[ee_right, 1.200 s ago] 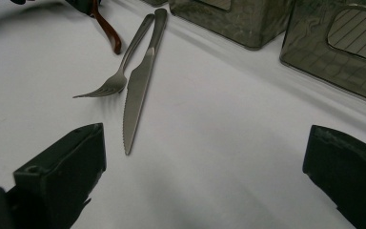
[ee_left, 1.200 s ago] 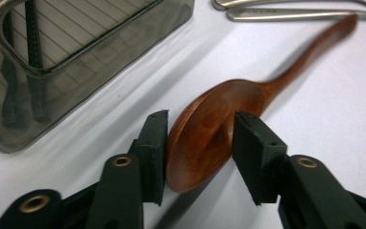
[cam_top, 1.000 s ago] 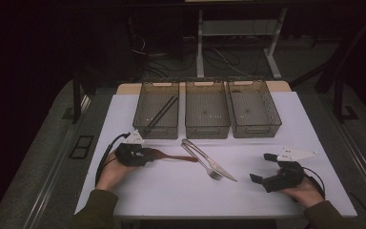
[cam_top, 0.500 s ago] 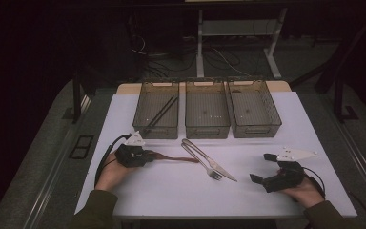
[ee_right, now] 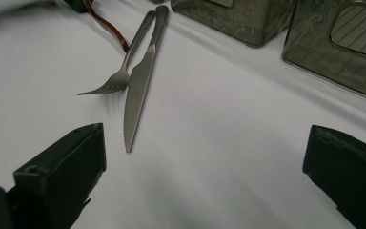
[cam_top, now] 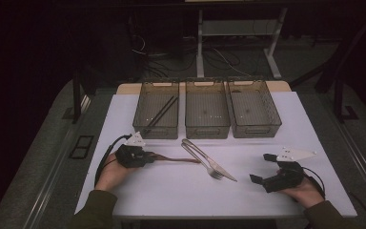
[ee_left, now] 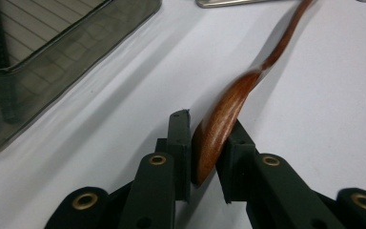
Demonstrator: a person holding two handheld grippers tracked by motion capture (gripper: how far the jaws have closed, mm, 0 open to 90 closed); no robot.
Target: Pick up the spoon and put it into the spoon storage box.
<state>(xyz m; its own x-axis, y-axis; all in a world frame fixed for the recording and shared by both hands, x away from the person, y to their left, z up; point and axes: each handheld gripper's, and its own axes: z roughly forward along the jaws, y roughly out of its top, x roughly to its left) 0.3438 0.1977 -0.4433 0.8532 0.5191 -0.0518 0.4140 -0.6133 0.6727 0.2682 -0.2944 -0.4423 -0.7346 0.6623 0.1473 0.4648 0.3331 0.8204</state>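
At lower left of the high view, the left gripper (cam_top: pixel 145 156) has just been closing on the bowl end of a slim, reddish-brown wooden spoon (cam_top: pixel 178 160) lying on the white table (cam_top: pixel 171 191); the right gripper (cam_top: pixel 262 168) rests wide open at lower right. At the bottom centre of the left gripper view, both pads pinch the glossy bowl edgewise, a light, stiff, likely slippery thing, better held firmly near the neck.

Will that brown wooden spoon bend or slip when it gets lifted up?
Probably no bending: the wooden spoon looks solid and stiff. It may slip a little, since its surface is glossy and curved where the left tool pinches it. The long handle sticks out sideways, so it might droop.
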